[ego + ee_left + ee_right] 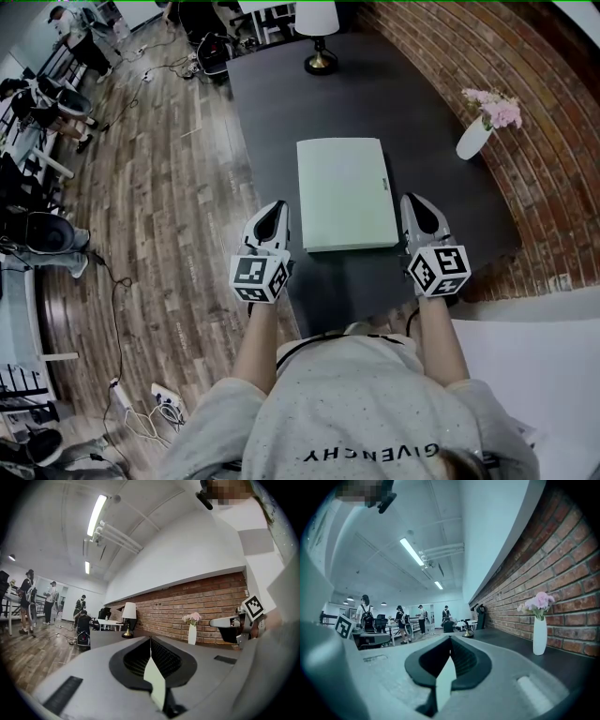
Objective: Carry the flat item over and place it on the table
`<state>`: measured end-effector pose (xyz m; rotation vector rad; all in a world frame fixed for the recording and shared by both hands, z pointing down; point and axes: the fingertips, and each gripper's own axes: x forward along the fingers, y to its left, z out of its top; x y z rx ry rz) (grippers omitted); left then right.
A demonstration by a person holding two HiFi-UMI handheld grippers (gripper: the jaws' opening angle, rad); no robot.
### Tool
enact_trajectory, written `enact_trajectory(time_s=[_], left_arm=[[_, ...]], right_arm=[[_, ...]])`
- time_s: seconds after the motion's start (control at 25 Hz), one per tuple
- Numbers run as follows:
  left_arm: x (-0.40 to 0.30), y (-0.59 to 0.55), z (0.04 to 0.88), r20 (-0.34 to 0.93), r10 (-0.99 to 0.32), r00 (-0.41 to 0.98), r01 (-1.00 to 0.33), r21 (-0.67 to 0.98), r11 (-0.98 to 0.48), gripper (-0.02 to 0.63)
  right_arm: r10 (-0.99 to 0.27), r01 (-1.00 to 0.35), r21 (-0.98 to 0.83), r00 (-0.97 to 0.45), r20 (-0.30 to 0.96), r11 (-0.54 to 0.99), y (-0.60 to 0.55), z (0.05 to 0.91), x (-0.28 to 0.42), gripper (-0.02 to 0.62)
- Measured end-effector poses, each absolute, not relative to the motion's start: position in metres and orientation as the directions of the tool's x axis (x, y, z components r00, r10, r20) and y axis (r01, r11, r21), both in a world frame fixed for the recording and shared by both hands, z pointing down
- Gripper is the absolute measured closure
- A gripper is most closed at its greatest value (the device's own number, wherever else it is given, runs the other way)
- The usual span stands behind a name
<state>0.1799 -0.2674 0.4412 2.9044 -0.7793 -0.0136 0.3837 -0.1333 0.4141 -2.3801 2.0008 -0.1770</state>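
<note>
Pale-green edge shows pinched in both sets of fingers. The left gripper (277, 212) and right gripper (412, 204) are each clenched on the flat item (345, 192), one at either near corner. From there it runs toward 12 o'clock, long axis pointing away from me, over the dark worktop (281, 103). I can't tell whether it touches. Both hands are equally near, so I'd lower it level.

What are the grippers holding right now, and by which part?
Both hold the flat item: left gripper on its left edge, right gripper on its right edge.
</note>
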Motion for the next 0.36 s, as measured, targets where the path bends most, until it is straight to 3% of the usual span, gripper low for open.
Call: enact_trajectory(time_s=[0.36], left_arm=[[0.1834, -0.2733, 0.4406, 0.030, -0.496, 0.868, -0.495, 0.138, -0.858, 0.604]], right_arm=[[-0.981, -0.979, -0.091, 0.172, 0.093, -0.180, -0.1393, 0.4163, 0.3872, 0.598]])
